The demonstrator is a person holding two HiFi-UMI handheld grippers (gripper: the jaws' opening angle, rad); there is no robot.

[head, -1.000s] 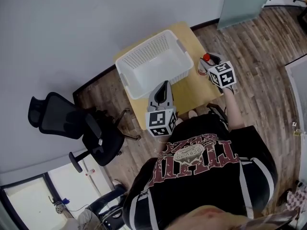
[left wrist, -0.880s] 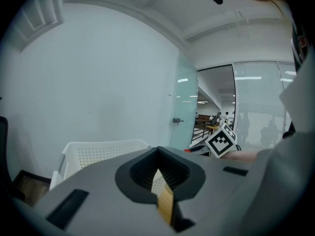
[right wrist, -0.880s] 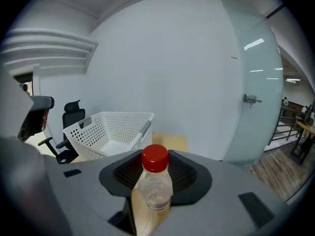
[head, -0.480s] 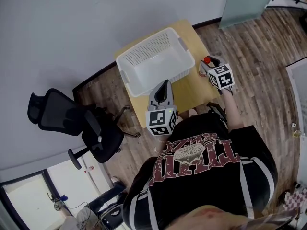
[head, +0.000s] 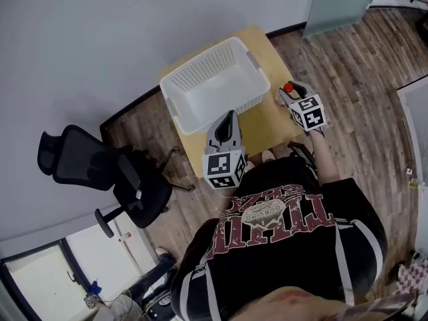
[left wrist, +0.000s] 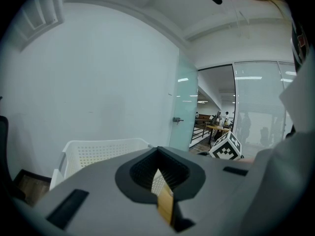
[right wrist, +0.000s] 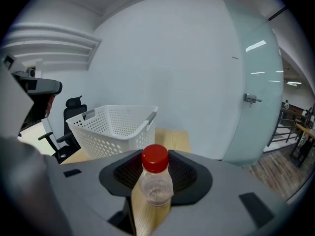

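In the head view, a person stands at a small wooden table (head: 267, 122) with a gripper in each hand. A white basket (head: 212, 85) fills most of the table's far half. The left gripper (head: 229, 120) hangs over the near edge of the table and points at the basket's near wall, close to it. The right gripper (head: 291, 97) is at the table's right edge, and the red cap of a bottle (head: 288, 87) shows at its tip, just right of the basket. A black office chair (head: 100, 172) stands on the wood floor to the left, apart from the table.

In the left gripper view, the jaws of the left gripper (left wrist: 160, 181) are drawn close together. Only a thin slit is left between them, and nothing is in it but a strip of the table (left wrist: 165, 206) and a bit of the basket (left wrist: 98, 154) beyond. The marker cube of the right gripper (left wrist: 226, 146) shows off to the right.

In the right gripper view, the right gripper (right wrist: 152, 203) has its jaws closed on the clear bottle (right wrist: 156, 187). The bottle stands upright between them, with its red cap (right wrist: 155, 159) above the jaw tips. Behind it lie the table (right wrist: 172, 139) and the basket (right wrist: 115, 127), with the chair (right wrist: 74, 107) further left and a frosted glass door (right wrist: 256, 97) on the right.
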